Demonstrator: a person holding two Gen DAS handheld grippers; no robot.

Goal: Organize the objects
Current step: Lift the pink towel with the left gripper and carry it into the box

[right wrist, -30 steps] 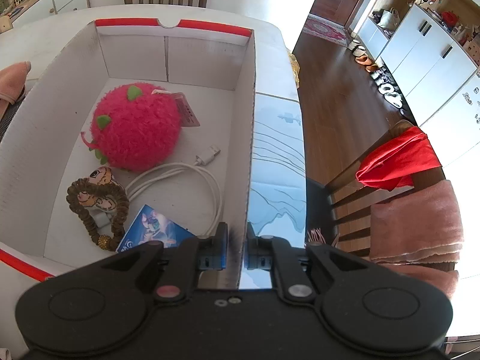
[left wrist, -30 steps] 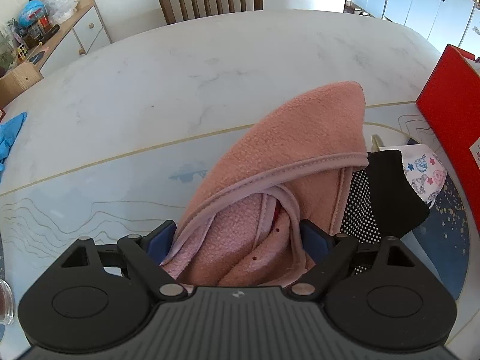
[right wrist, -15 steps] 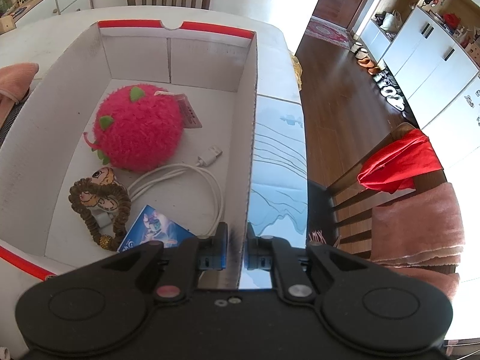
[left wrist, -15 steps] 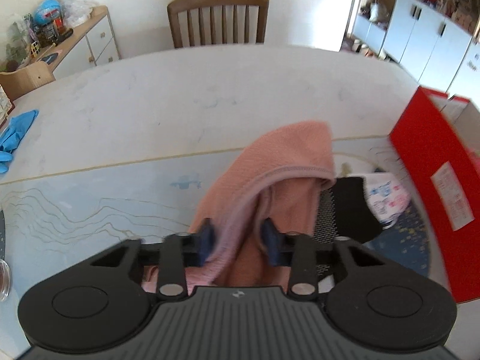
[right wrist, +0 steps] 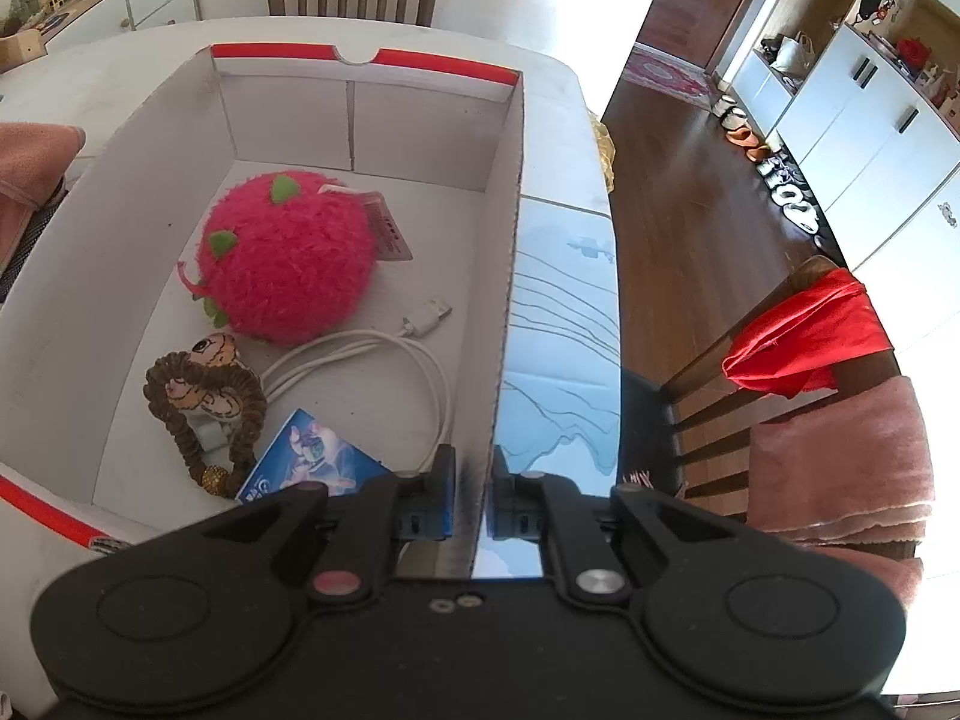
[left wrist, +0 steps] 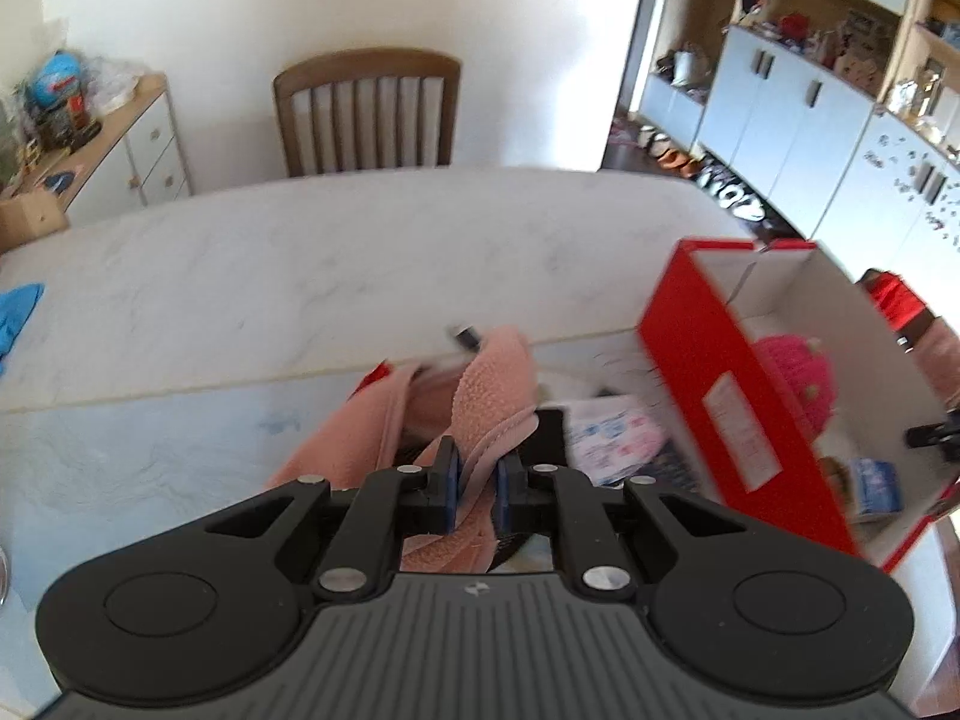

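Observation:
My left gripper (left wrist: 477, 480) is closing its jaws, and the pads press on a fold of the pink fleece cloth (left wrist: 480, 396), which hangs lifted off the table. Under it lie a black sock (left wrist: 549, 432) and a small patterned cloth (left wrist: 612, 438). To the right stands the red box (left wrist: 708, 372). My right gripper (right wrist: 471, 492) is shut on the box wall (right wrist: 510, 240) at its near right corner. Inside the box lie a pink plush strawberry (right wrist: 288, 264), a white cable (right wrist: 372, 360), a brown bead bracelet (right wrist: 204, 396) and a blue card (right wrist: 312, 462).
A wooden chair (left wrist: 366, 108) stands at the table's far side, and a sideboard (left wrist: 120, 138) is at the back left. A blue cloth (left wrist: 18, 312) lies at the left table edge. Right of the box, a chair holds a red garment (right wrist: 804, 336).
The left gripper has shut on the pink fleece and risen with it, pulling the cloth up off the table. The red box has come into its view. The right gripper has stayed put.

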